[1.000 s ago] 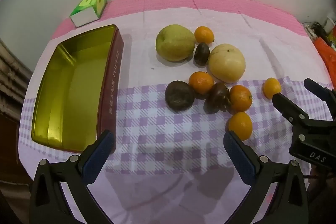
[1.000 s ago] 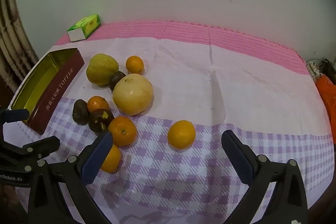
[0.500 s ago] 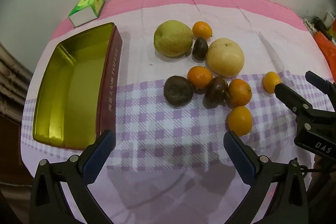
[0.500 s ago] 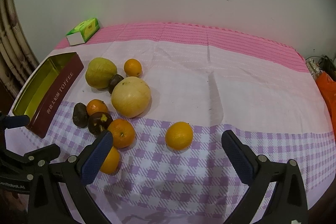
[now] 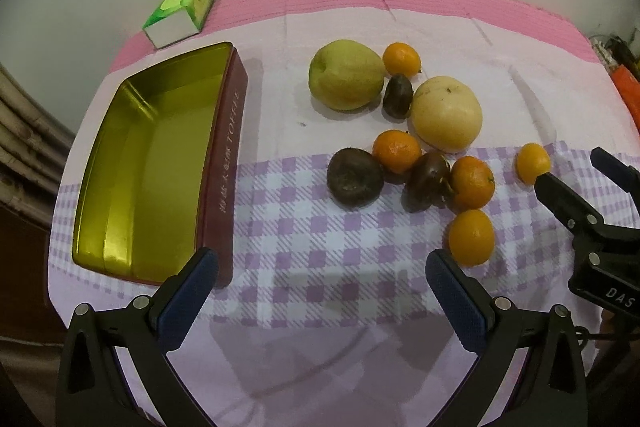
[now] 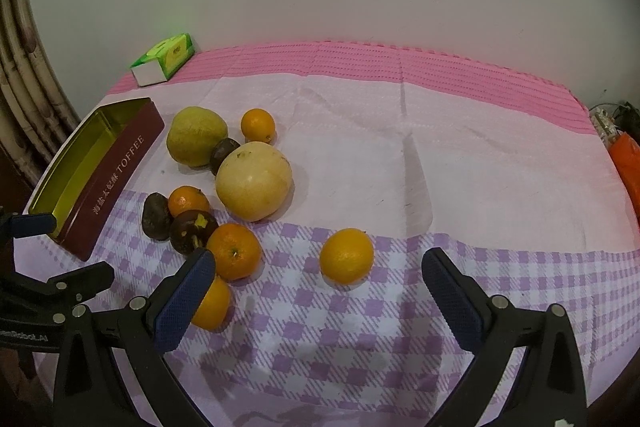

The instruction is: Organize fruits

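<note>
Both your claws, left (image 5: pixel 322 281) and right (image 6: pixel 318 283), backed off slightly, wide open and empty; toffee tin (image 5: pixel 224 171) unfilled, all fruit beside it.

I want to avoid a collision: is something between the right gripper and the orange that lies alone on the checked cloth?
Nothing visible. The right gripper is open, and the lone orange sits just ahead between its fingers, apart from the other fruits, on bare tablecloth.

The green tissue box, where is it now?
The green tissue box sits at the far left of the tablecloth, against the wall, just behind the toffee tin.
</note>
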`<state>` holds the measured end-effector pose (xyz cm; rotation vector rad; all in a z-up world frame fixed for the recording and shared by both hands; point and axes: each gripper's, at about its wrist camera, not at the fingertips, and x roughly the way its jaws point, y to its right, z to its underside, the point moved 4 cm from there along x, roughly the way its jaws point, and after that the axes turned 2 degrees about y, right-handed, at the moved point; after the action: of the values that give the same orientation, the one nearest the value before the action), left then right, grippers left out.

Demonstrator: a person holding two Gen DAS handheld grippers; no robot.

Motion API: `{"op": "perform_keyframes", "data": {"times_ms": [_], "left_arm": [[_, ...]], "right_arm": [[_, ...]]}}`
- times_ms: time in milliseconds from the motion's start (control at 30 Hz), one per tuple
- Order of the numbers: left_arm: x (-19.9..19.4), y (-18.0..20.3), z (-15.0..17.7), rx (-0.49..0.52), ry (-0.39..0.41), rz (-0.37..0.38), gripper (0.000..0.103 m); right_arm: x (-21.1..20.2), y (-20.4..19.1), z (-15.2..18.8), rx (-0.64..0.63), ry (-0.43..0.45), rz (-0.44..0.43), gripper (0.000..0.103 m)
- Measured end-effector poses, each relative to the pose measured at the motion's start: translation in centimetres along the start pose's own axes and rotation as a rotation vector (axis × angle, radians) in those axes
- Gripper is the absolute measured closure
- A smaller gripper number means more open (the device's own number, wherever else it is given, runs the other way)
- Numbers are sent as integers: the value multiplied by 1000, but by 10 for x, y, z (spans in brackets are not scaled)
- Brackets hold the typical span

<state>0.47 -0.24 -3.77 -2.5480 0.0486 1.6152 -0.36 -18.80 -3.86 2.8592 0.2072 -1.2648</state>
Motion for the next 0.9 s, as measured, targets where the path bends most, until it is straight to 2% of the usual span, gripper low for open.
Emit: {"op": "perform_keyframes", "data": {"times_ms": [267, 900], "left_arm": [[2, -2, -2, -20, 12, -33, 0], [0, 5, 0, -6, 21, -46, 0]], "right_arm": [[3, 2, 0, -4, 3, 5, 0], [-5, -5, 4, -65, 36, -10, 1]]}}
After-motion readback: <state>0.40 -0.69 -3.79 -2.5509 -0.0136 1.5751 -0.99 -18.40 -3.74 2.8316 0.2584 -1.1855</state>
